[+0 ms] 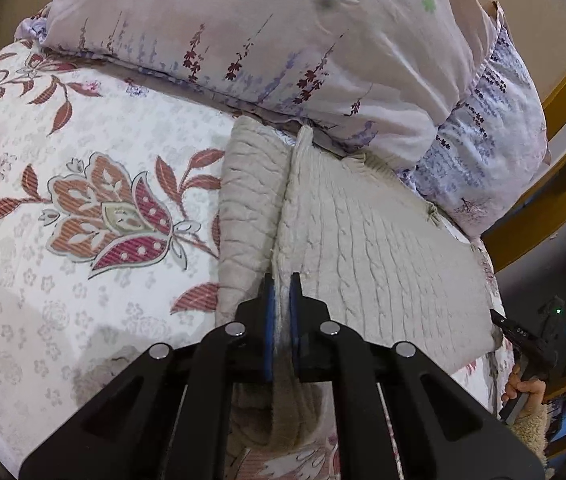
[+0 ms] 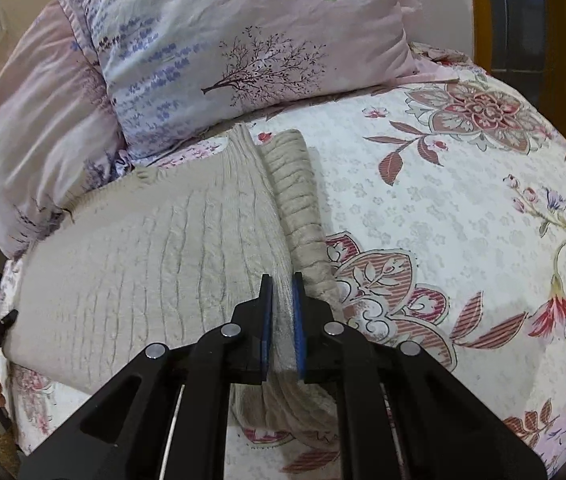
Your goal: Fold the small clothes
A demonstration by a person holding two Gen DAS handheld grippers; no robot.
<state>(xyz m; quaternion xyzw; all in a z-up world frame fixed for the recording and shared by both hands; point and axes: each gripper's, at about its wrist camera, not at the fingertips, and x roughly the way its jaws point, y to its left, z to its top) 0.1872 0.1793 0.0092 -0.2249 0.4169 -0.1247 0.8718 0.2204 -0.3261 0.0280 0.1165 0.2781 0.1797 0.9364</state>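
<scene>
Left wrist: sweater (image 1: 383, 240) within claw (image 1: 282, 292).

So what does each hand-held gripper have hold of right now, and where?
Both are shut on the beige knit sweater: left hand-held gripper and right hand-held gripper each pinch a side edge near the sleeve.

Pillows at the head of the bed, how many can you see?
2. One floral pillow leans on top, nearer the window; a second pillow lies partly beneath it, beside the beige sweater. Others may be hidden behind.
</scene>
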